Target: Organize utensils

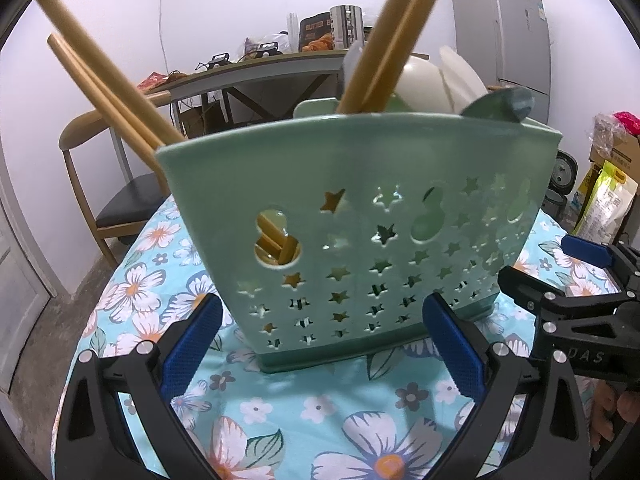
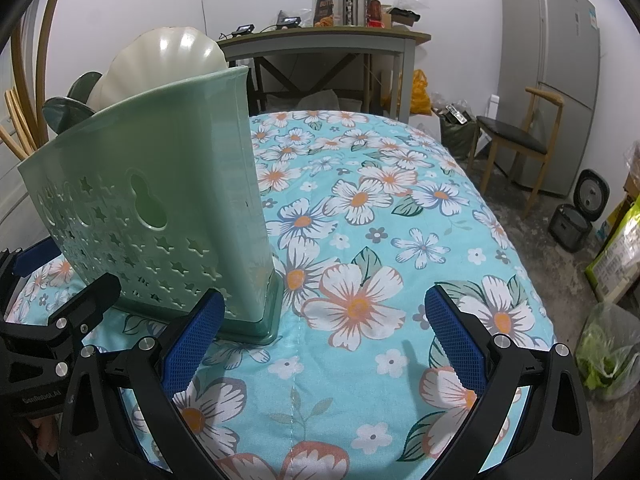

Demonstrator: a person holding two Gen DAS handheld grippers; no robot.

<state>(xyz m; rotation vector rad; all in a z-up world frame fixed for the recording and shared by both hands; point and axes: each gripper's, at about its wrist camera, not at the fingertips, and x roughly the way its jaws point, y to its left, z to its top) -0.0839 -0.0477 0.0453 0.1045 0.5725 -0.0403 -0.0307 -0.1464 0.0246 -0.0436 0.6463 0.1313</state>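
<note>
Fingers (image 1: 192, 344) apart, flanking holder (image 1: 360, 216) base

Domestic room, lived-in home. Beyond the tongs: a grey fridge (image 2: 550, 76) against the far wall, a wooden chair (image 2: 516, 140) beside it, a rice cooker (image 2: 572, 220) on the concrete floor, a cluttered side table (image 2: 320, 40), floral cloth (image 2: 360, 240) over the bench.
</note>
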